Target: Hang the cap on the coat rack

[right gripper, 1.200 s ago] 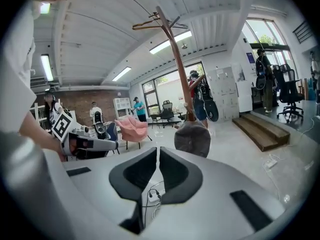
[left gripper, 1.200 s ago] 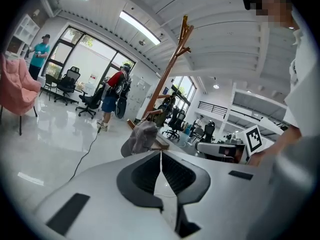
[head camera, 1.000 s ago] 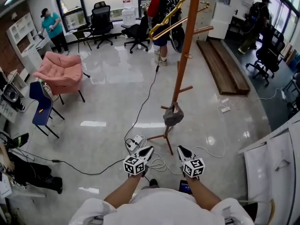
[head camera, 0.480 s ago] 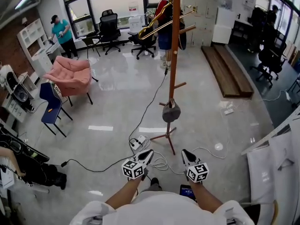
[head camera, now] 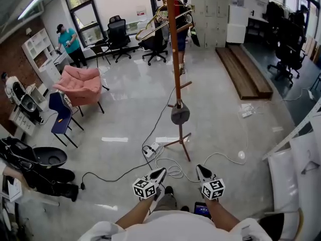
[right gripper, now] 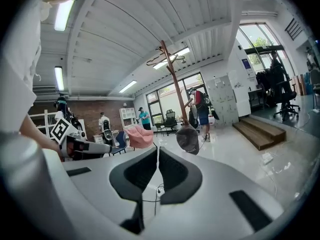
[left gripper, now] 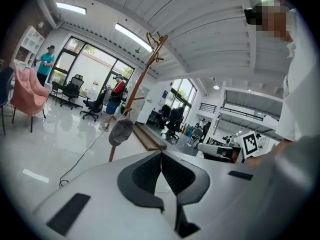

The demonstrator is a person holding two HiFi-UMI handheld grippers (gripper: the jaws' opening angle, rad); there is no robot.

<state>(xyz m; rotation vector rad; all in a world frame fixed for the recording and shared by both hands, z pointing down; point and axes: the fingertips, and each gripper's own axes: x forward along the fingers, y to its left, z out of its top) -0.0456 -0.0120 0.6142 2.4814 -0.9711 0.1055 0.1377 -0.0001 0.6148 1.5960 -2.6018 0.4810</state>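
A grey cap (head camera: 179, 114) hangs on a low peg of the tall wooden coat rack (head camera: 174, 59). The left gripper view shows that cap (left gripper: 120, 131) ahead on the rack (left gripper: 142, 79); the right gripper view has the cap (right gripper: 188, 139) on the rack (right gripper: 172, 79) too. My left gripper (head camera: 159, 173) and right gripper (head camera: 200, 170) are held low near my body, well short of the rack. Both are shut with nothing between the jaws (left gripper: 161, 156) (right gripper: 157, 151).
Cables and a power strip (head camera: 151, 149) lie on the glossy floor by the rack's feet. A pink armchair (head camera: 80, 84) and blue chair (head camera: 61, 112) stand at the left. Wooden steps (head camera: 246, 72) run at the right. People stand at the back by office chairs (head camera: 119, 31).
The view has pulled back from the rack: it and the cap now sit farther off and higher in the head view. Both grippers stay shut and empty near my body.
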